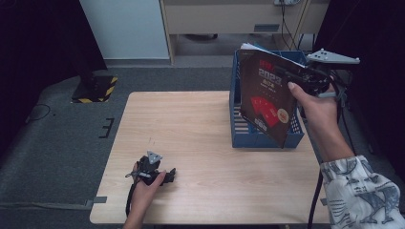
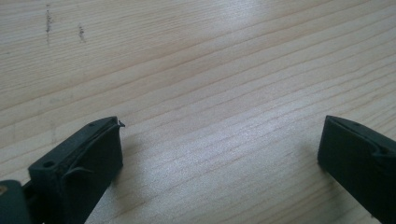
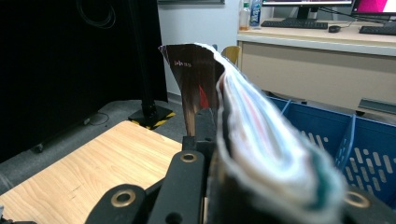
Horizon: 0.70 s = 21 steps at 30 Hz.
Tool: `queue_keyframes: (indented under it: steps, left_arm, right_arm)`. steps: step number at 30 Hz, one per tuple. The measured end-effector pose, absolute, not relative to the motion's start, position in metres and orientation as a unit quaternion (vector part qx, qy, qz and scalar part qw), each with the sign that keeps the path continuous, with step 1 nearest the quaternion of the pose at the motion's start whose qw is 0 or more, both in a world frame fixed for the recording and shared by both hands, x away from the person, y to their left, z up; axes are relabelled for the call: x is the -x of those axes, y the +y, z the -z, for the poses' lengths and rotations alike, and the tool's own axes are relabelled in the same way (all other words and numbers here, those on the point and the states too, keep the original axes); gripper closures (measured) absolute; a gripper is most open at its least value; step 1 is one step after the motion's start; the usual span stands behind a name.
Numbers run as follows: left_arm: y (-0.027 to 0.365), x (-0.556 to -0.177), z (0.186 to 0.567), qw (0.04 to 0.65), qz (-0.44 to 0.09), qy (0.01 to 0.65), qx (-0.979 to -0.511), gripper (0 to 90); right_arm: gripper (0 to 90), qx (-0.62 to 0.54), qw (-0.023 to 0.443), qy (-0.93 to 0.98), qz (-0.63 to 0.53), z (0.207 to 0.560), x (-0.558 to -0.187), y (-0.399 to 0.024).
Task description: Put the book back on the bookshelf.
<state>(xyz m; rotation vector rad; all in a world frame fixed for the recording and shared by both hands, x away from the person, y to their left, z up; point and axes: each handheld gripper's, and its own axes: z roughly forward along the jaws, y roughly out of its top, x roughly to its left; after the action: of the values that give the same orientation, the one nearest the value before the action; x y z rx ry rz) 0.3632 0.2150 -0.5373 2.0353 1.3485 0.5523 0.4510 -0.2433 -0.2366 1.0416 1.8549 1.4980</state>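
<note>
Resting low on the light wooden table (image 1: 205, 143), the left gripper (image 1: 160, 172) has its jaws spread wide with only bare wood between them. The right gripper (image 1: 298, 76) is clamped on a dark-covered magazine with red graphics (image 1: 265, 98), held upright directly above the blue slotted plastic file crate (image 1: 239, 129).

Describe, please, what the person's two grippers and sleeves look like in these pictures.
Both grippers are black. The left gripper carries a small grey three-cornered plate and trails a black cable; its jaws are blocky with worn edges. The right gripper has a larger grey plate, brass-coloured rivets and a black cable. The right sleeve is white with a dark pattern; the left forearm is bare.
</note>
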Motion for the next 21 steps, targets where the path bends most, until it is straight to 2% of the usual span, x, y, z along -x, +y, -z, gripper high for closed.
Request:
queue_keyframes:
  steps: [21]
  left_arm:
    - [0.215,-0.363,0.537,0.314,-0.21,0.512,-0.772,0.0]
  right_arm:
    - [87.0,-0.403,0.287,0.672,-0.551,0.23,-0.447,-0.267]
